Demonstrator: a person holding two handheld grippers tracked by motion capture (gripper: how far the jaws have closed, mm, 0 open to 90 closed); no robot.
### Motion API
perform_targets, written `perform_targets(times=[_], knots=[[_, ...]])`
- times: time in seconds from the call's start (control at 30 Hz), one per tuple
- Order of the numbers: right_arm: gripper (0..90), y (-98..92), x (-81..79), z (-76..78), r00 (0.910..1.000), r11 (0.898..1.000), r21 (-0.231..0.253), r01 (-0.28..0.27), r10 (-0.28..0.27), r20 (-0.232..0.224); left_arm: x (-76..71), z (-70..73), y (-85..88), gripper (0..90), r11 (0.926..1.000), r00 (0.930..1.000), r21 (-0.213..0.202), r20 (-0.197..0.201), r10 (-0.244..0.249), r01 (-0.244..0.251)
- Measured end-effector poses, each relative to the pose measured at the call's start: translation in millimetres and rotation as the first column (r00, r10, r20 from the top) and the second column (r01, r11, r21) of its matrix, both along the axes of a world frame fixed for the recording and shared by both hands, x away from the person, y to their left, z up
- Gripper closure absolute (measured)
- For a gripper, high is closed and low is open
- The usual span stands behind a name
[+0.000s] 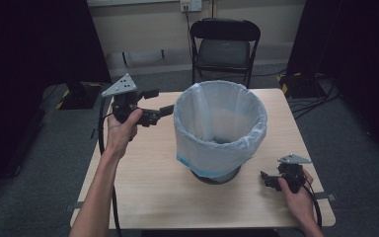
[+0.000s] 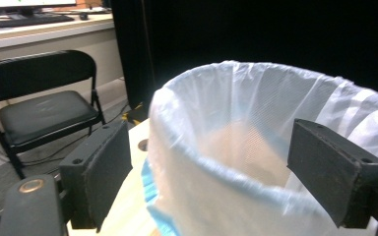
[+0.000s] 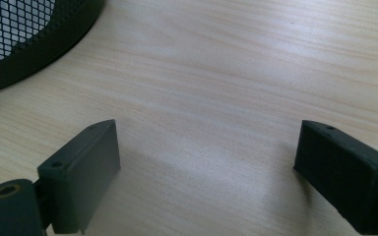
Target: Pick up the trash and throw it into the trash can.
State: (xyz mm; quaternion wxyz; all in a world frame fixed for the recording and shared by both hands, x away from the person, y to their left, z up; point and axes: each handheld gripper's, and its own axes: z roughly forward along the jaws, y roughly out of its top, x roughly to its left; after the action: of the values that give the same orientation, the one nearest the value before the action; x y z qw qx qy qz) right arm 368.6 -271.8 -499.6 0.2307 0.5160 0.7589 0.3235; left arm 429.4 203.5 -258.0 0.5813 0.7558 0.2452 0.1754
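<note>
Both jaws of the left gripper [image 1: 170,109] gape empty beside the bag-lined bin [image 1: 220,129].

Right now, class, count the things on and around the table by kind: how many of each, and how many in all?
Grippers: 2, the left gripper and the right gripper
Mesh bins: 1, bin
Plastic bags: 1, bag lining the bin
Tables: 1, table
Folding chairs: 1, chair
Total: 6
</note>
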Motion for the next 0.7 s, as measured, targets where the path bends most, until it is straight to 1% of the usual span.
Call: perform_targets(times=[0.07,0.17,0.2,0.23,0.27,0.37,0.4,0.43,0.47,0.5,0.57,0.63,0.67,0.7], knots=[[8.9,0.0,0.0,0.0,1.0,1.0,0.0,0.0,0.0,0.0,-2.5,-2.3,10.3,16.4,0.9998,0.9998,0.004,0.002,0.022,-0.022],[8.9,0.0,0.0,0.0,1.0,1.0,0.0,0.0,0.0,0.0,-4.9,-5.8,19.4,16.4,0.9994,0.9994,0.015,-0.015,0.031,-0.031],[8.9,0.0,0.0,0.0,1.0,1.0,0.0,0.0,0.0,0.0,-5.8,-7.4,22.2,16.5,0.9992,0.9991,0.011,-0.02,0.038,-0.038],[8.9,0.0,0.0,0.0,1.0,1.0,0.0,0.0,0.0,0.0,-5.8,-7.4,22.2,16.4,0.9992,0.9991,0.011,-0.02,0.038,-0.038],[8.9,0.0,0.0,0.0,1.0,1.0,0.0,0.0,0.0,0.0,-6.9,-9.3,25.3,16.4,0.9991,0.9989,0.007,-0.021,0.042,-0.042],[8.9,0.0,0.0,0.0,1.0,1.0,0.0,0.0,0.0,0.0,-10.7,-16.9,37.7,16.5,0.9977,0.9973,0.016,-0.031,0.067,-0.066],[8.9,0.0,0.0,0.0,1.0,1.0,0.0,0.0,0.0,0.0,-10.7,-16.9,37.7,16.5,0.9977,0.9973,0.016,-0.031,0.067,-0.066],[8.9,0.0,0.0,0.0,1.0,1.0,0.0,0.0,0.0,0.0,-13.3,-20.3,43.5,16.6,0.9969,0.9966,0.027,-0.035,0.075,-0.074],[8.9,0.0,0.0,0.0,1.0,1.0,0.0,0.0,0.0,0.0,-13.3,-20.3,43.5,17.0,0.9969,0.9966,0.027,-0.035,0.075,-0.074],[8.9,0.0,0.0,0.0,1.0,1.0,0.0,0.0,0.0,0.0,-15.4,-22.8,45.2,17.0,0.9957,0.9958,0.045,-0.04,0.083,-0.081],[8.9,0.0,0.0,0.0,1.0,1.0,0.0,0.0,0.0,0.0,-19.1,-26.4,48.1,18.2,0.9928,0.9943,0.07,-0.038,0.1,-0.097],[8.9,0.0,0.0,0.0,1.0,1.0,0.0,0.0,0.0,0.0,-23.8,-31.0,53.7,18.9,0.9925,0.9936,0.066,-0.04,0.106,-0.103],[8.9,0.0,0.0,0.0,1.0,1.0,0.0,0.0,0.0,0.0,-23.8,-31.0,53.7,19.0,0.9925,0.9936,0.066,-0.04,0.106,-0.103],[8.9,0.0,0.0,0.0,1.0,1.0,0.0,0.0,0.0,0.0,-25.8,-33.1,55.8,19.0,0.9908,0.9926,0.077,-0.04,0.114,-0.111]])
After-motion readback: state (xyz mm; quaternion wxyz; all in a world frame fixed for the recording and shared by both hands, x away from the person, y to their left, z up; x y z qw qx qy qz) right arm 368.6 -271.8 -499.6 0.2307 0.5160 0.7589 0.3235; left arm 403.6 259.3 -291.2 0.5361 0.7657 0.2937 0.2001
